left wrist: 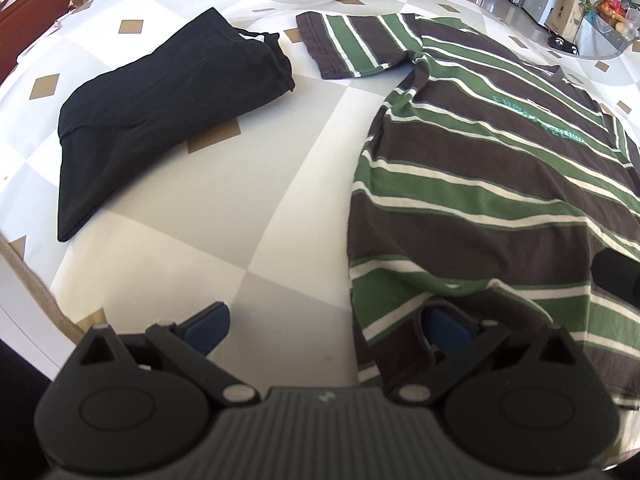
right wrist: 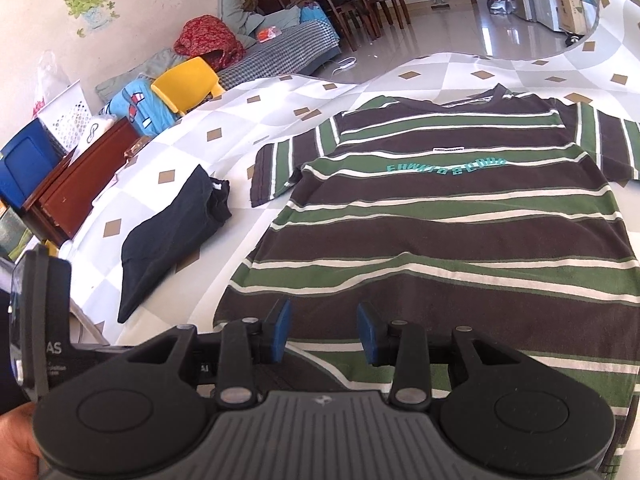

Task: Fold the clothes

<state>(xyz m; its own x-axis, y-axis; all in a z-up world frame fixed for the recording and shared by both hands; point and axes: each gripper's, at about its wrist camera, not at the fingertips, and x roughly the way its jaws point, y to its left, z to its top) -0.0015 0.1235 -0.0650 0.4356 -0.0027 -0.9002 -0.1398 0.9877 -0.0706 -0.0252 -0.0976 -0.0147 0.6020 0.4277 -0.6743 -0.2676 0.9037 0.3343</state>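
A brown, green and white striped T-shirt (left wrist: 492, 168) lies flat, front up, on the checked sheet; it also shows in the right wrist view (right wrist: 440, 232). My left gripper (left wrist: 326, 326) is open at the shirt's lower left hem corner; its right finger pad (left wrist: 444, 326) sits under a lifted fold of hem, its left pad (left wrist: 208, 326) over bare sheet. My right gripper (right wrist: 324, 330) is open and empty, just above the shirt's bottom hem near its left side. The left gripper's body (right wrist: 40, 320) shows at the left of the right wrist view.
A folded black garment (left wrist: 160, 108) lies on the sheet left of the shirt, also in the right wrist view (right wrist: 172, 240). The checked sheet (left wrist: 256, 208) covers the surface. A wooden cabinet (right wrist: 80, 184), yellow chair (right wrist: 188, 84) and a sofa stand beyond the far left edge.
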